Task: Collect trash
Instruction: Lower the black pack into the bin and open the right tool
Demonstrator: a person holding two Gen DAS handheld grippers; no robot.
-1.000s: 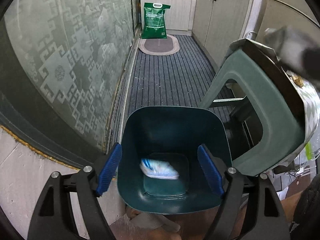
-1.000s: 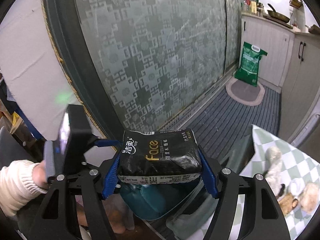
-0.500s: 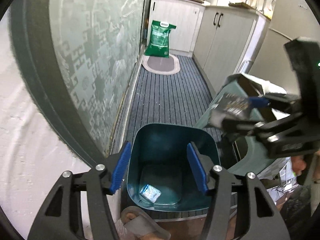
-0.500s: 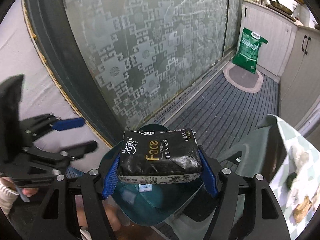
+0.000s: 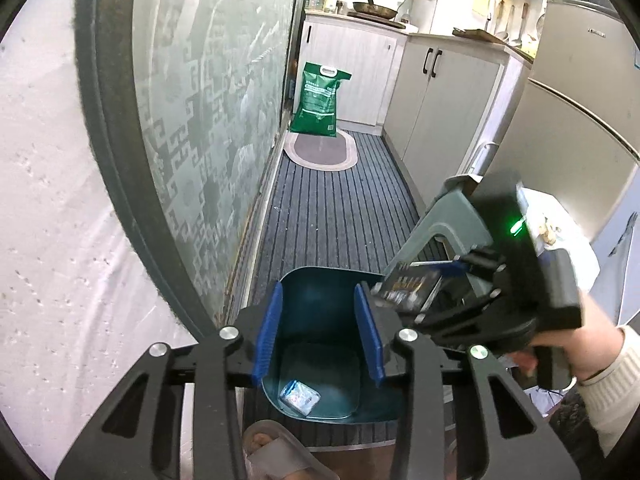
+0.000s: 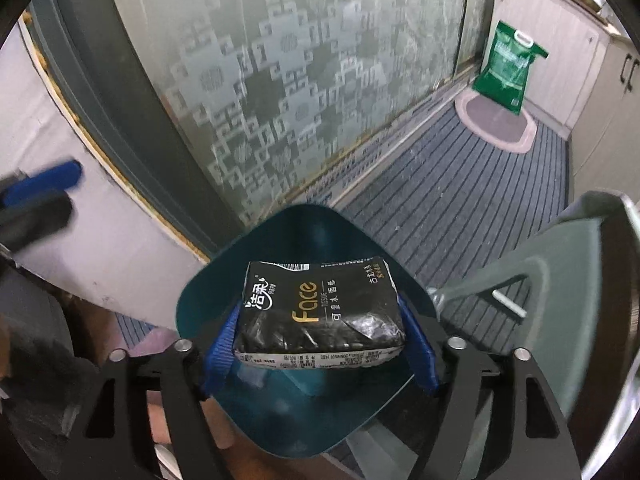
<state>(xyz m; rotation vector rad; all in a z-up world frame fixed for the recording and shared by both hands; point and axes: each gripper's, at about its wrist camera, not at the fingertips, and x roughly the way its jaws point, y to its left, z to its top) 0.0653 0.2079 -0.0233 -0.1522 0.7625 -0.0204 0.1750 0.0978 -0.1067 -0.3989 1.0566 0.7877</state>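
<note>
A dark teal trash bin stands on the striped floor, with a small blue-and-white packet at its bottom. My left gripper is open and empty, raised above the bin's mouth. My right gripper is shut on a black tissue pack and holds it directly over the bin. In the left wrist view the right gripper with the tissue pack sits at the bin's right rim.
A grey-green plastic stool stands right of the bin. A frosted patterned glass door runs along the left. A green bag and an oval mat lie far down the floor. Cabinets line the right. A slippered foot is below the bin.
My left gripper has risen and pulled back from the bin. My right gripper has carried the tissue pack down and over the bin's mouth.
</note>
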